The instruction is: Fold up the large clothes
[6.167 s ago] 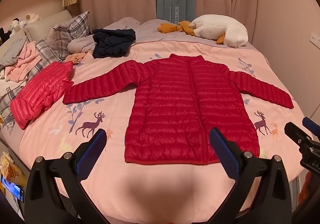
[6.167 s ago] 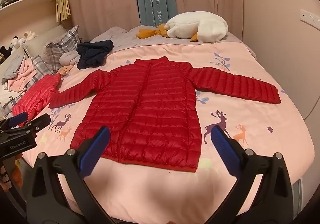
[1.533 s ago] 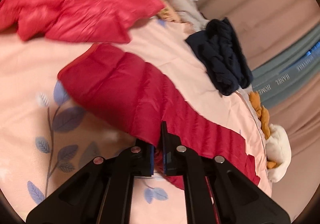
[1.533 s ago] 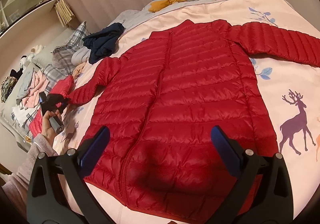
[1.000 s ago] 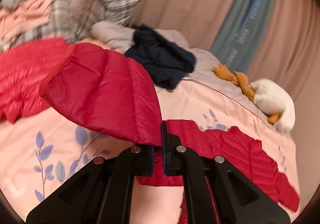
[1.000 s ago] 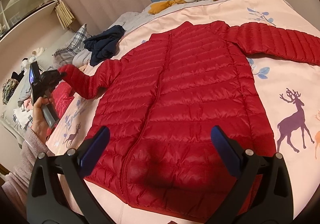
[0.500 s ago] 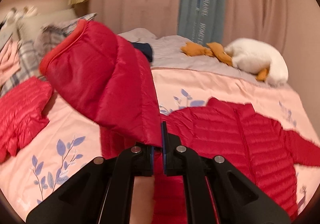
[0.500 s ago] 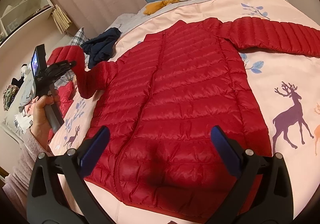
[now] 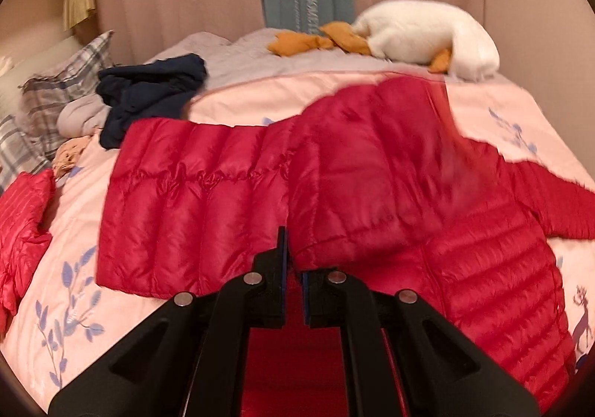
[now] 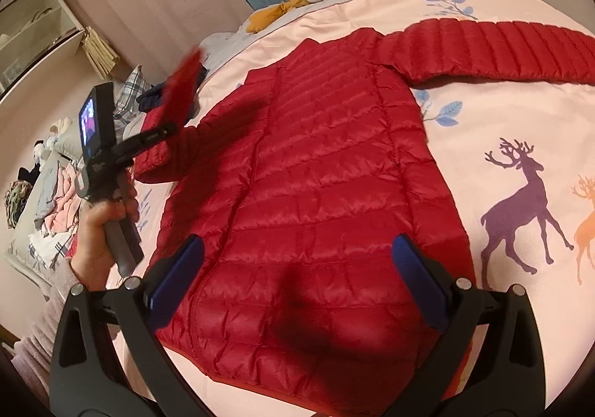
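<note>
Red quilted jacket (image 10: pixel 319 193) lies flat; one sleeve (image 9: pixel 372 171) lifted, blurred.

Red on pink
Red quilted jacket (image 10: pixel 327 171); pink bedspread (image 10: pixel 520 127) with purple and orange deer, blue leaves; navy clothes (image 9: pixel 148 93).

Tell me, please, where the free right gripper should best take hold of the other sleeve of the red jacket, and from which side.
Probably at the cuff end of the outstretched sleeve, coming down from above with one jaw slipped under its edge. It lies flat and straight on the pink bedcover, away from the body of the red jacket, so the end can lift freely. The right gripper is open.
</note>
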Demonstrator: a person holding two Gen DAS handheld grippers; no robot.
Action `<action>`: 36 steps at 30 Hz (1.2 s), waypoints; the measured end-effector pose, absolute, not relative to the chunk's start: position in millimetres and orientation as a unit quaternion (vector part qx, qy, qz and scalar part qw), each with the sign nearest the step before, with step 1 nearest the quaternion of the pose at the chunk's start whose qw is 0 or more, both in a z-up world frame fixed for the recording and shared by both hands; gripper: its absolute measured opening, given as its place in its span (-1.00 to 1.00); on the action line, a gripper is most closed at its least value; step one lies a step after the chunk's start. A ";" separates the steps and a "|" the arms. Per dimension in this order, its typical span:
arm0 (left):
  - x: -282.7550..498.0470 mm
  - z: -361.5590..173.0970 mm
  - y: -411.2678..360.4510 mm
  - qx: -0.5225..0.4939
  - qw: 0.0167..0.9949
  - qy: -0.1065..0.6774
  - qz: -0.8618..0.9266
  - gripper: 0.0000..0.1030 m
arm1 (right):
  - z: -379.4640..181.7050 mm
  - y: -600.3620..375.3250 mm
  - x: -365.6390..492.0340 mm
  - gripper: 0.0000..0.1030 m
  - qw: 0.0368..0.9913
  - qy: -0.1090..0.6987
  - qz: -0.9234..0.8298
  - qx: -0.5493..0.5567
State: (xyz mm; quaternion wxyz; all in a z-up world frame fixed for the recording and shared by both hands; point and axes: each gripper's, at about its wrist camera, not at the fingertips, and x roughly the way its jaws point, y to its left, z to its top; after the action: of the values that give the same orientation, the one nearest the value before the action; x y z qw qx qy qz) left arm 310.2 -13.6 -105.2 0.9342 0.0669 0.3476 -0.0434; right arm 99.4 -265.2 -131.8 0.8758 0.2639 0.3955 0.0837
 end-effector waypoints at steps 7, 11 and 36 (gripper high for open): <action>315.3 -137.0 -44.1 0.076 0.908 0.407 -0.069 -0.87 | -138.4 -271.4 123.4 0.96 0.851 0.414 0.118 0.299; 315.8 -152.5 -49.0 0.070 0.896 0.432 -0.079 -0.70 | -139.1 -272.9 151.2 0.96 0.835 0.433 0.135 0.312; 202.3 -141.5 151.7 -0.168 0.896 0.408 -0.044 0.57 | -154.5 -205.9 333.0 0.46 0.846 0.469 0.083 0.238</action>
State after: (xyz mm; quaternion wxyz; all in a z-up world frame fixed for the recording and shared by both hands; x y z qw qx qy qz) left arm 202.3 151.7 -141.5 0.8964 -0.1681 0.4077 -0.0439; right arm 333.0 -205.9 -154.5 0.8463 0.2382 0.4693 0.0826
